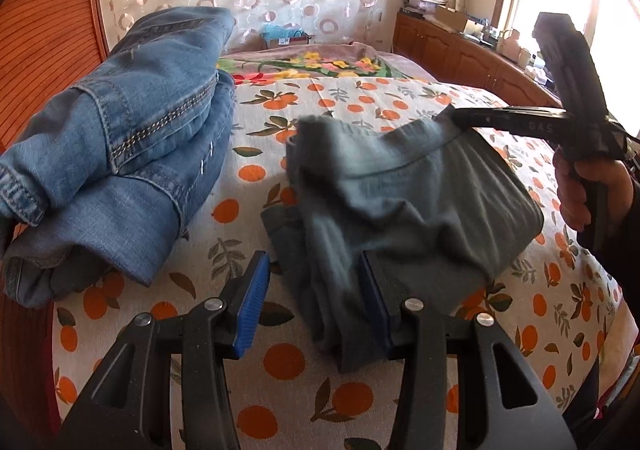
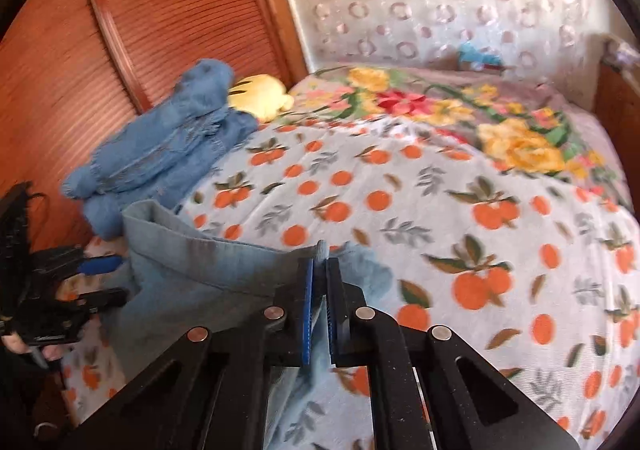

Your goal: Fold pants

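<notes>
Grey-blue pants [image 1: 404, 189] lie bunched on the orange-print bedspread [image 1: 344, 97]. My left gripper [image 1: 316, 302] is open, its blue pads either side of the pants' near folds, the right pad against the cloth. My right gripper [image 2: 319, 306] is shut on an edge of the pants [image 2: 200, 274] and lifts it; from the left wrist view it [image 1: 452, 117] grips the far edge. The left gripper [image 2: 104, 278] shows at the left of the right wrist view, open.
A stack of folded blue jeans [image 1: 120, 137] sits at the left by the wooden headboard [image 1: 44, 61]. A yellow plush toy [image 2: 260, 93] lies behind it. A floral blanket [image 2: 460, 109] covers the far bed. A wooden cabinet [image 1: 460, 53] stands under the window.
</notes>
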A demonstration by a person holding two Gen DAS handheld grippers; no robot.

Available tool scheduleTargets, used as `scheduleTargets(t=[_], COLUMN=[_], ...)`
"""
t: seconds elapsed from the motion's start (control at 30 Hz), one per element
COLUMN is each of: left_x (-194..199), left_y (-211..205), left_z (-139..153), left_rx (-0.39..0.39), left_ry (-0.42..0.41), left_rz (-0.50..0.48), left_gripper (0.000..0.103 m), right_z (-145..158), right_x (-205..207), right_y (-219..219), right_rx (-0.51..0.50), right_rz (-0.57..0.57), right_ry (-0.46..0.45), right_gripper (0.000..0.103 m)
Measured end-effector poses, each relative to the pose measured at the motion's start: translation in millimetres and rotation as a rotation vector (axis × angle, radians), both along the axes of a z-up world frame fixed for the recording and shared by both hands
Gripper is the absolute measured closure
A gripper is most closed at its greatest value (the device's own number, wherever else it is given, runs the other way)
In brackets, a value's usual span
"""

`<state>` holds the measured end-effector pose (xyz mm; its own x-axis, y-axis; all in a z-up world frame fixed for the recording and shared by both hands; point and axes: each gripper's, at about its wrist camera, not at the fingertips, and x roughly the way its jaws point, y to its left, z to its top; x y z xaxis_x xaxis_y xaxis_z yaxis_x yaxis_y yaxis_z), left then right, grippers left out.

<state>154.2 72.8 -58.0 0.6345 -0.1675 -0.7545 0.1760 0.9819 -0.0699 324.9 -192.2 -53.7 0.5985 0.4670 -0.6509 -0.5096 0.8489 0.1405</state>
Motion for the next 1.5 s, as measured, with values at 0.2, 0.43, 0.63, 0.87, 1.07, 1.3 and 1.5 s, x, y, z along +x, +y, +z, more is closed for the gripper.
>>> scheduleTargets(t=[0.2,0.43,0.63,0.87,1.07,1.3,1.5], left_x=[-15,-30,-31,-31,-29,-34,-44], left_y=[6,3,-1,-5,-8,-6,2], left_z=[3,0,-3,-6,-10,-8,2], left_rx=[-0.035,-0.058,-0.045,-0.016,0.002,-0.004,-0.005], left_ry=[-0.017,-0.02,-0.008,-0.004,-0.005,-0.018,-0.037], left_rz=[0.002,-0.011,-0.012,-0.008,-0.006,-0.029,-0.029], left_gripper=[0.056,0.07,0.072,0.072,0.073,0.094,0.097], right_z=[4,-3,-9,-14,-23,-21,-21], right_x=[-29,-81,-114,-117,-113,-117,-118], right_y=[-2,-9,-4,-7,-3,-3,-14], right_rx=[-0.007,-0.018,-0.041,-0.043,-0.024,-0.07,-0.063], right_rz=[-0.038,0.016,0.051,0.054,0.062,0.078,0.064], right_ry=[-0.003,0.032,0.045,0.072,0.09,0.052,0.05], right_gripper=[0.091,0.084,0.08,0.078,0.078,0.099,0.102])
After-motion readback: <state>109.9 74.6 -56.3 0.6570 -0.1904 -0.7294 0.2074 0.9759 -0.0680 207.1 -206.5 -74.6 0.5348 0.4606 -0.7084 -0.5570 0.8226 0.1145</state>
